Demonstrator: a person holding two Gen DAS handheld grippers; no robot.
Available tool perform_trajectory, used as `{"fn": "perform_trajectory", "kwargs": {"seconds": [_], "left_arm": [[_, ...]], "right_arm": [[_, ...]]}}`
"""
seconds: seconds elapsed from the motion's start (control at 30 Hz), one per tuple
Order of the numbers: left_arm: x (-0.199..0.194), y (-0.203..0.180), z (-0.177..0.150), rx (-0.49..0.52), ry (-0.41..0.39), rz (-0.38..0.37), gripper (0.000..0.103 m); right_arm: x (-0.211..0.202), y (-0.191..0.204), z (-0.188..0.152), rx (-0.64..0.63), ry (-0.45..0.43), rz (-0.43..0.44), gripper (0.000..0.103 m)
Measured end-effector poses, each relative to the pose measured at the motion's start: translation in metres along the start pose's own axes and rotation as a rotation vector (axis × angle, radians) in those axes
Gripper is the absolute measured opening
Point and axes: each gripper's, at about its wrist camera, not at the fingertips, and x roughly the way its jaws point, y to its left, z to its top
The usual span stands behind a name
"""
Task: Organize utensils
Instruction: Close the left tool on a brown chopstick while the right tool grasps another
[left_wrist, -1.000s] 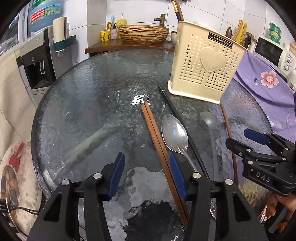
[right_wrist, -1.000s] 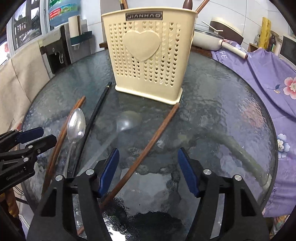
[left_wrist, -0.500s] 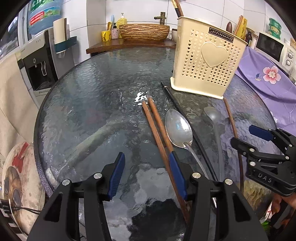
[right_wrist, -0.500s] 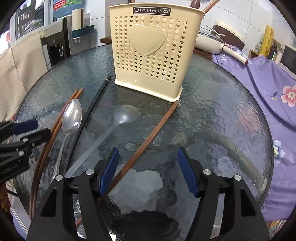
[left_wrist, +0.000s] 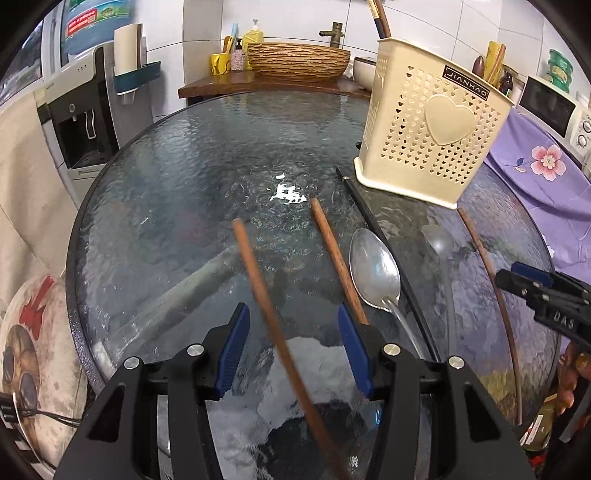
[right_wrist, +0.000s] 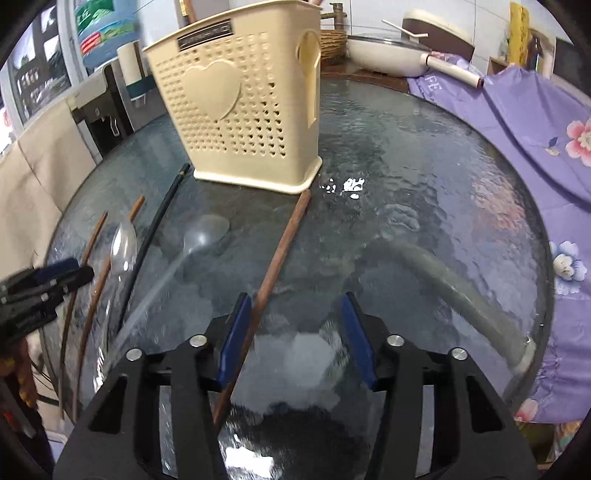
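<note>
Left gripper (left_wrist: 291, 350) spread wide over a brown chopstick (left_wrist: 273, 317), right gripper (right_wrist: 295, 339) likewise released beside another chopstick (right_wrist: 277, 258), cream holder (right_wrist: 243, 110) upright on glass table (right_wrist: 424, 192).

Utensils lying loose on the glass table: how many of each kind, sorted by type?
Brown wooden chopsticks: 3
Black chopstick: 1
Shiny metal spoon: 1
Clear plastic spoon: 1
Total: 6, all still outside the cream perforated holder.
</note>
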Motion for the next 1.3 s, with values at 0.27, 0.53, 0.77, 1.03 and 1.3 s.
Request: {"fn": "perform_trajectory", "kwargs": {"seconds": [0.27,0.53,0.77,1.03,1.3], "left_arm": [[0.007,0.005,0.010,-0.033,0.002,0.006,0.039],[0.013,0.010,0.019,-0.049,0.010,0.002,0.027],[0.023,0.004,0.029,-0.025,0.014,0.000,0.023],[0.029,0.002,0.035,-0.001,0.018,0.034,0.017],[0.030,0.001,0.035,0.032,0.022,0.063,0.009]], "right_arm": [[0.019,0.006,0.029,0.006,0.004,-0.030,0.042],[0.033,0.012,0.038,0.004,0.011,-0.085,0.030],[0.041,0.016,0.048,-0.026,0.016,-0.095,0.022],[0.044,0.010,0.053,-0.046,0.014,-0.103,0.016],[0.046,0.018,0.053,-0.053,0.014,-0.120,0.012]]}}
